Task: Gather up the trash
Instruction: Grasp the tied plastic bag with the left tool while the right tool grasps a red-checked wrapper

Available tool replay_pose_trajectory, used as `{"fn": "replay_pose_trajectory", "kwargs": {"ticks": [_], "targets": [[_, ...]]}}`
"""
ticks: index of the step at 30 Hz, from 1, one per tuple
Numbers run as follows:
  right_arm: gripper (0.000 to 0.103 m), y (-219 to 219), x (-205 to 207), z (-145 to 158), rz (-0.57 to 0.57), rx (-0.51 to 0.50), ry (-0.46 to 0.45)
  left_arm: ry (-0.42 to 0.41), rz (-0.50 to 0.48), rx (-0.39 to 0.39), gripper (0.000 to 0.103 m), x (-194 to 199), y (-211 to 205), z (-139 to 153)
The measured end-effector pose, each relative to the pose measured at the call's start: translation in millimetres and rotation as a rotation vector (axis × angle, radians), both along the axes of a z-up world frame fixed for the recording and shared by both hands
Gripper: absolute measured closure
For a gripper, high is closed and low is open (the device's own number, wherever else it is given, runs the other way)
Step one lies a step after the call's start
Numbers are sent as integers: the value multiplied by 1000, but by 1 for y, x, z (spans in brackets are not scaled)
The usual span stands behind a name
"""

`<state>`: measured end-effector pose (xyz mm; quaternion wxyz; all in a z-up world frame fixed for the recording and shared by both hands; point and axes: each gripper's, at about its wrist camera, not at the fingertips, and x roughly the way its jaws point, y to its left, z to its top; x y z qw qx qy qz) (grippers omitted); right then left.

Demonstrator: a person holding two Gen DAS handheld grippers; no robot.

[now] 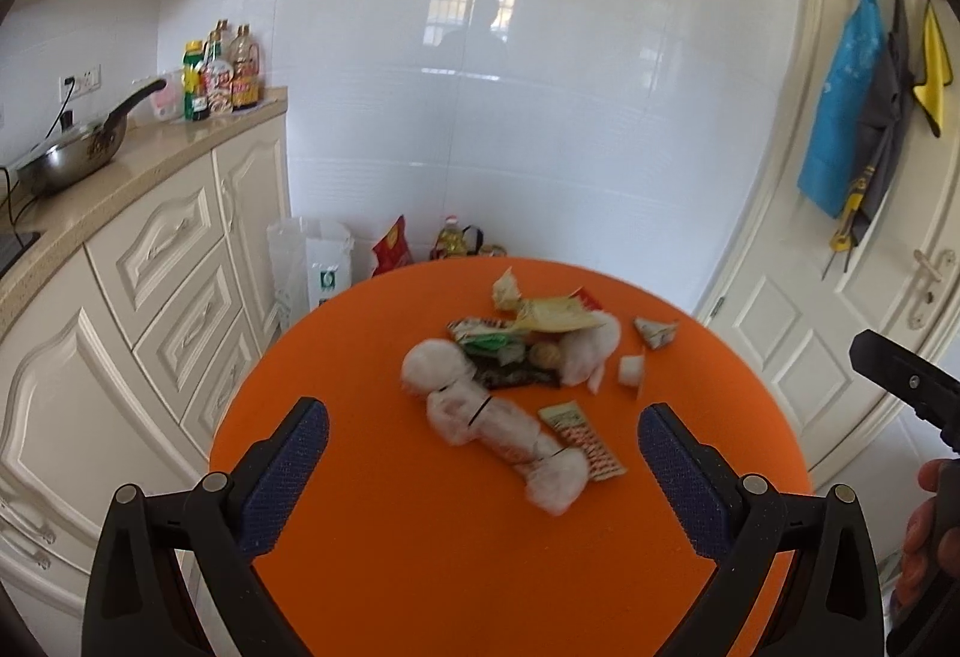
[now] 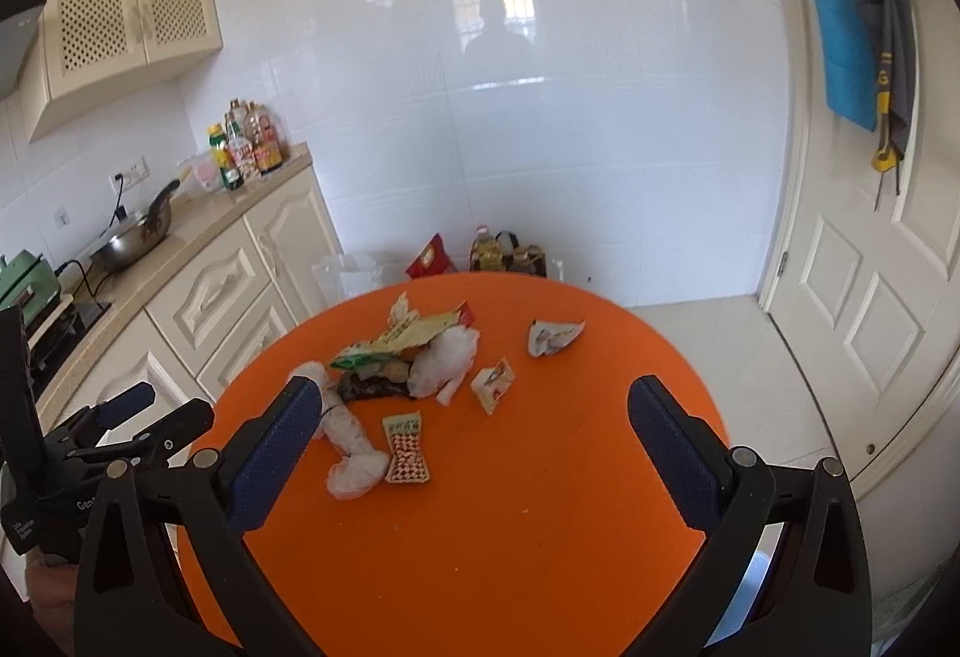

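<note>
**Trash heaped mid-table, both tongs wide and empty**

Kitchen corner, white tiled wall, cream cabinets [image 2: 198, 291] on the left. Round orange table [image 2: 480, 537] carries the trash pile [image 2: 408, 357]: wrappers, crumpled white tissue, a long white wad [image 1: 498, 429] nearest. Left gripper [image 1: 483, 450] hovers above the near table, fingers spread apart, the wad lying between and ahead of them, untouched. Right gripper [image 2: 468, 432] likewise spread, holding nothing; a checkered packet [image 2: 407, 448] sits between its fingers, pile beyond.
</note>
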<state>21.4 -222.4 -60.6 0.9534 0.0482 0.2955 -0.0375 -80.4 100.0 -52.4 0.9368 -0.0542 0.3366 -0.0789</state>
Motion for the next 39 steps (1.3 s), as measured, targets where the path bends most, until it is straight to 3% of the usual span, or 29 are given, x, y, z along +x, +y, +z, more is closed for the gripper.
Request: {"fn": "replay_pose_trajectory", "kwargs": {"ticks": [7, 13, 22, 25, 32, 36, 39], "targets": [[0, 13, 35, -38, 33, -5, 105, 93, 11, -17, 1, 41, -10, -23], [0, 3, 56, -65, 8, 5, 176, 195, 27, -59, 1, 101, -26, -53], [0, -21, 78, -86, -8, 35, 229, 345, 93, -14, 3, 199, -83, -104], [0, -24, 84, -94, 1, 43, 246, 311, 85, -2, 8, 202, -87, -106], [0, -9, 100, -118, 52, 44, 286, 310, 15, 4, 42, 212, -79, -105], [0, 6, 107, -130, 85, 30, 298, 317, -43, 80, 39, 221, -84, -108], [7, 14, 112, -140, 97, 15, 315, 305, -33, 118, 39, 229, -88, -115]]}}
